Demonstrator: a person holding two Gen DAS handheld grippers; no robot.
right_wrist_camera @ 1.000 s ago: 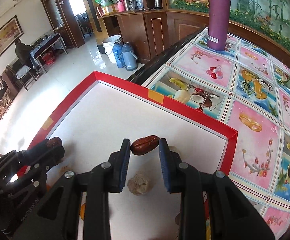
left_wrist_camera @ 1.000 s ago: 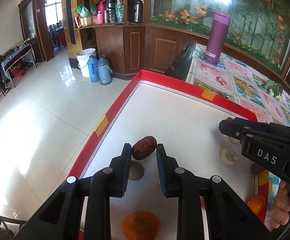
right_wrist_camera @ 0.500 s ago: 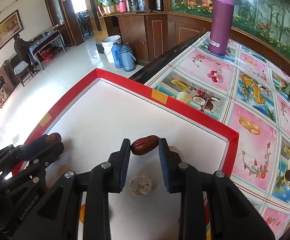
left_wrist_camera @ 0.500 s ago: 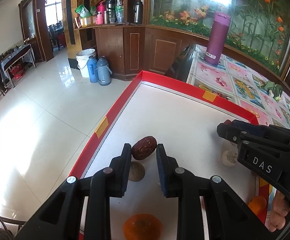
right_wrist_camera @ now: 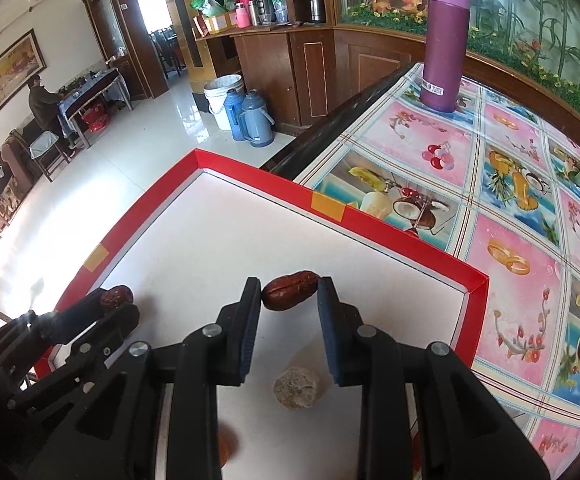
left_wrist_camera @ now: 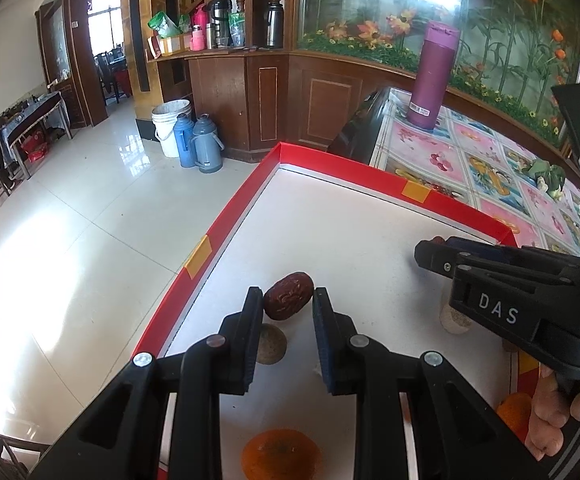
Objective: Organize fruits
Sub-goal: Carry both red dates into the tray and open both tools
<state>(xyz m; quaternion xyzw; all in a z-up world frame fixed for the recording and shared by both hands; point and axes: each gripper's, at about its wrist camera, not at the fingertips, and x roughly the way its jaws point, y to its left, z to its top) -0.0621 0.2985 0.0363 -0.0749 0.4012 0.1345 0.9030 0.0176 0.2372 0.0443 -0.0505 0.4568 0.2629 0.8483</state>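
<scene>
Little has shifted since a second ago: both dates stay pinched at the same spot between their pads, and only the right tongs, seen from the left wrist view, have slid slightly toward 9 o'clock over the white tray. Now the left tongs [left_wrist_camera: 286,306] pinch a wrinkled red date [left_wrist_camera: 289,295] by its two sides right at the pad tips, lifted clear of the tray [left_wrist_camera: 226,236]; a holding so far forward leaves the fruit plain to see and probably easy to let go. Directly below it, at 6 o'clock, a pale round fruit [left_wrist_camera: 271,343] lies on the tray floor, and an orange [left_wrist_camera: 280,456] sits nearer the camera. The right tongs [right_wrist_camera: 289,292] likewise clamp a longer, glossier date [right_wrist_camera: 289,290] end to end between the pad tips, held above the tray, with a knobbly pale lump [right_wrist_camera: 297,387] lying beneath at 6 o'clock. The left tongs with their own date appear at 8 o'clock in the right wrist view. My judgement is that both fruits are carried in the air toward a sorting place, each hand taking one of a kind so that like goes with like. The tray rests on a bench [right_wrist_camera: 510,208] covered with a fruit-patterned cloth, where a purple flask [right_wrist_camera: 446,40] stands at 1 o'clock.
</scene>
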